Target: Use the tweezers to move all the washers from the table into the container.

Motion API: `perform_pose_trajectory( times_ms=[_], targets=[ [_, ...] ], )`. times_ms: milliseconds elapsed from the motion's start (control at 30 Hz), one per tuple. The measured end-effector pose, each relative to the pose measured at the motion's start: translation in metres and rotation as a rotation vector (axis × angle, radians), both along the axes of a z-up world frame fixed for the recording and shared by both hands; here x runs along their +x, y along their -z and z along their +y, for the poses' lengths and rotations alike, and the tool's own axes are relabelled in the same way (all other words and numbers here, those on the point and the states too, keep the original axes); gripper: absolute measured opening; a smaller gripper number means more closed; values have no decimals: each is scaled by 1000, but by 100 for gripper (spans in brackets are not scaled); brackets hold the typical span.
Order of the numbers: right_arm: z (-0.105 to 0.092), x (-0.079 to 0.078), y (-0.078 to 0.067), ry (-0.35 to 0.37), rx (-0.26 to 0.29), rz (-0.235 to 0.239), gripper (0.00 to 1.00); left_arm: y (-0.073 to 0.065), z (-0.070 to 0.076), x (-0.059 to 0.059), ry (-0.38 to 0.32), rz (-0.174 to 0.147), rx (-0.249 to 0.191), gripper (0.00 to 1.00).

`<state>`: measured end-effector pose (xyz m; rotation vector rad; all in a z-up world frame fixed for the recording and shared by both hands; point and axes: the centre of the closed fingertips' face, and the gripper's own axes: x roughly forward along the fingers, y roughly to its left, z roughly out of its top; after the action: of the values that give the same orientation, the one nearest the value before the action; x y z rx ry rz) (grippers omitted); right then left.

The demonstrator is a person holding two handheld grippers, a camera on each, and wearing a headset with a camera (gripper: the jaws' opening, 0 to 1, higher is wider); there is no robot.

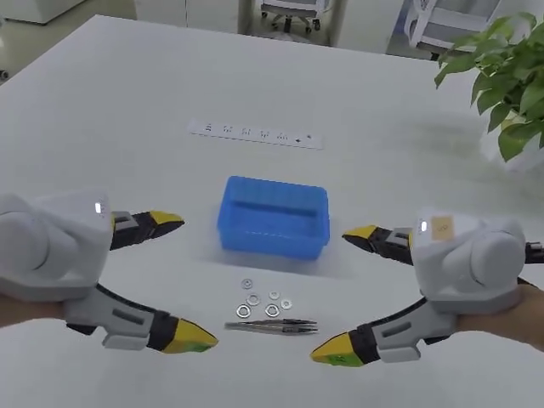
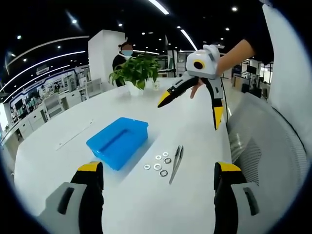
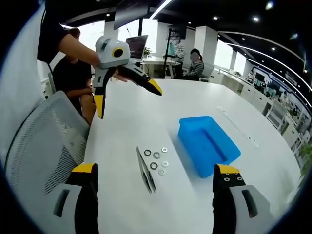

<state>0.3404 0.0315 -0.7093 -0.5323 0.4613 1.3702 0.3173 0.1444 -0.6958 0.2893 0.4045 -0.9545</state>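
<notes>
Several small metal washers (image 1: 259, 302) lie loose on the white table (image 1: 127, 110), just in front of the blue container (image 1: 274, 217). The tweezers (image 1: 272, 325) rest flat on the near side of the washers. My left gripper (image 1: 189, 282) hovers open to the left of them, my right gripper (image 1: 340, 291) open to the right; both hold nothing. In the left gripper view the washers (image 2: 158, 163), tweezers (image 2: 175, 163) and container (image 2: 118, 141) lie ahead, with the right gripper (image 2: 190, 112) beyond. The right gripper view has the washers (image 3: 157, 158), tweezers (image 3: 145, 175), container (image 3: 208, 144) and left gripper (image 3: 127, 100).
A long white strip (image 1: 255, 133) lies behind the container. A potted plant (image 1: 506, 76) stands at the table's far right. A grey mesh chair (image 3: 39, 141) sits at the near edge. Office chairs (image 1: 293, 13) stand beyond the far edge, and people sit in the background.
</notes>
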Motion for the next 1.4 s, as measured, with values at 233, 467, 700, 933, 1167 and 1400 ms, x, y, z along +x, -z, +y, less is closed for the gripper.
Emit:
perform_pose_trajectory(
  times_ms=[233,467,700,933,1167,1400],
  targets=[
    [-1,2,1,11,5,3,98,3,2,-5,8,3,25,100],
    [0,0,-1,17,21,11,98,0,3,-4,-2,-5,24,100],
    [0,-1,3,11,14,13,98,-8,0,3,-36,-5,-40,100],
    [-1,-1,5,17,13,19,97,1,-4,0,1,5,-6,100],
    [-3,-1,7,20,6,22,96,8,-6,-3,19,12,9,100],
    [-1,2,8,19,7,16,91,14,-7,-4,38,23,25,99]
  ],
)
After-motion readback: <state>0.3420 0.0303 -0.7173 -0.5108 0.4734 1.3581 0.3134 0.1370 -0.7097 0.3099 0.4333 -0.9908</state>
